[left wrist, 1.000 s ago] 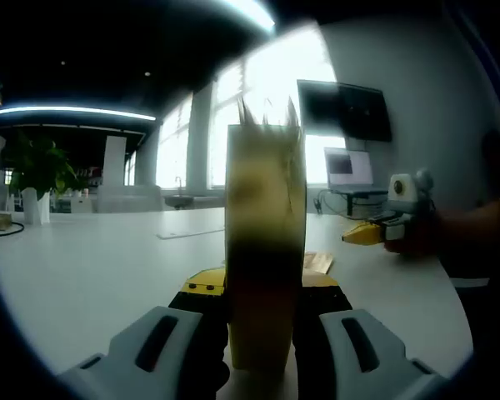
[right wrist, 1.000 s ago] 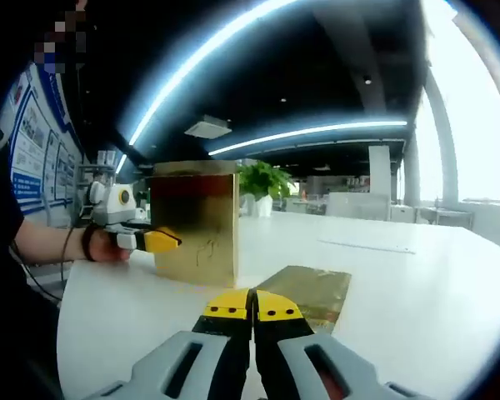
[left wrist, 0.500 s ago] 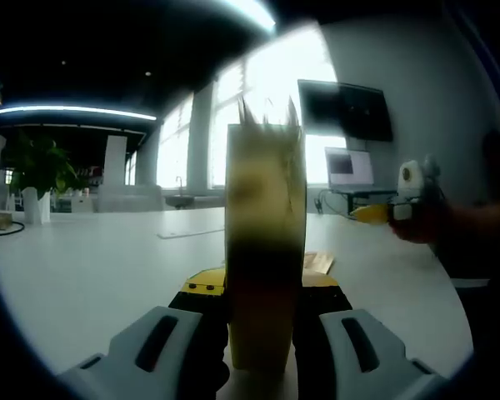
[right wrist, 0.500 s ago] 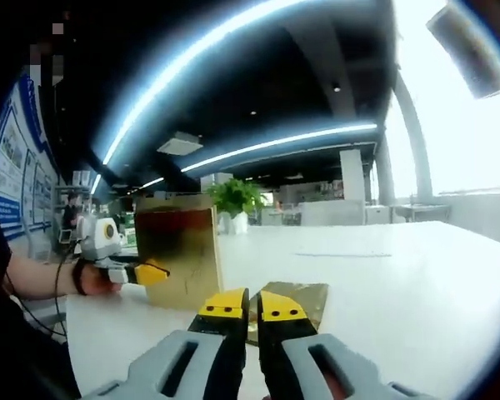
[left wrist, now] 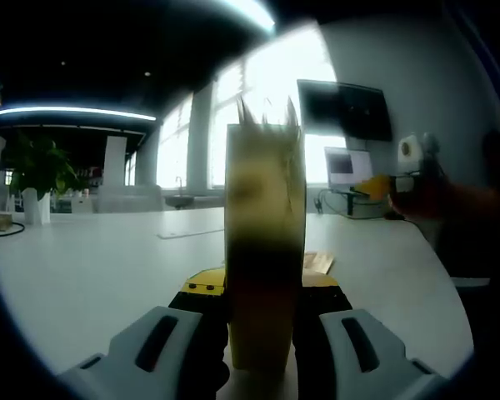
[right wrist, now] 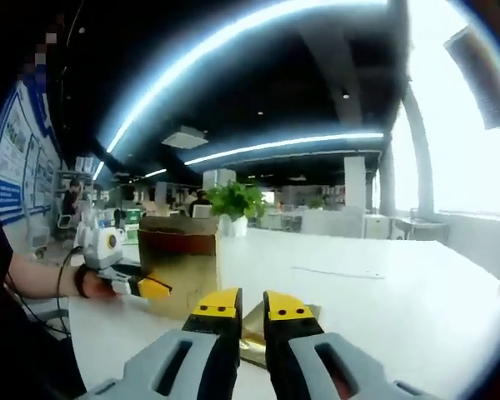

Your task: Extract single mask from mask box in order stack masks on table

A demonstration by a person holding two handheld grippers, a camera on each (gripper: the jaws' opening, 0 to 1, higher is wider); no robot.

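Standing on the white table (left wrist: 83,258), the gold mask box (left wrist: 265,250) is clamped upright by the left gripper (left wrist: 262,321). A flat mask (right wrist: 267,329) lies beside it. The right gripper (right wrist: 243,310), slightly parted, carries nothing. The box could be tipped if pulled hard.

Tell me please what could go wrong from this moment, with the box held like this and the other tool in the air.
1. The left tool grips the gold mask box only low down, so the tall box may tip when a mask is pulled.
2. The right tool hangs above the table with its jaws nearly closed; it must open before reaching the box top.
3. The flat gold pack lies under the right tool and could be knocked.
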